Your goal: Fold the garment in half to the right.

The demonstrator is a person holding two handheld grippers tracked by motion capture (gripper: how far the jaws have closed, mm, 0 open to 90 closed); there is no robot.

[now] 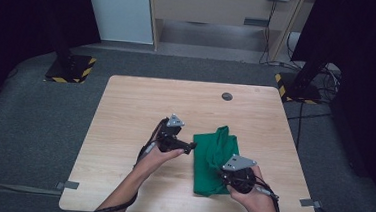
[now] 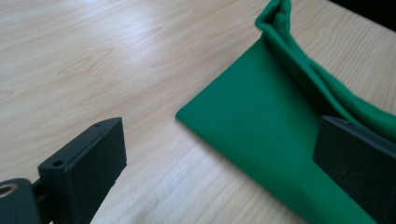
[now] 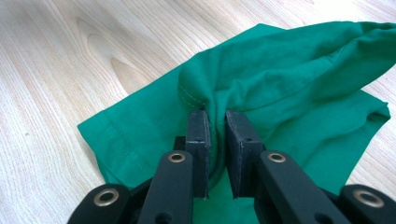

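Green cloth (image 1: 212,160), half folded, lies on the surface (image 1: 136,107) at my near right.
My right claw (image 3: 215,122) is clamped on a bunched fold; my left claw (image 2: 219,154) stands wide apart, nothing in it, at the cloth's flat edge. Light, limp, a bit slippery I'd guess: grab hems or corners, never mid-panel.

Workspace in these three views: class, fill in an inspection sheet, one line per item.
Surface: pale wood table, bare apart from the cloth.
Job's things: green cloth, folded, upper layer bunched and lifted.
Clutter: small dark disc near the far edge.
Grippers: left gripper open beside the cloth's edge; right gripper shut on a cloth fold.
Cables: one trails from each gripper; more on the floor at far right.
Surroundings: grey carpet, two striped stand bases, dark curtains.
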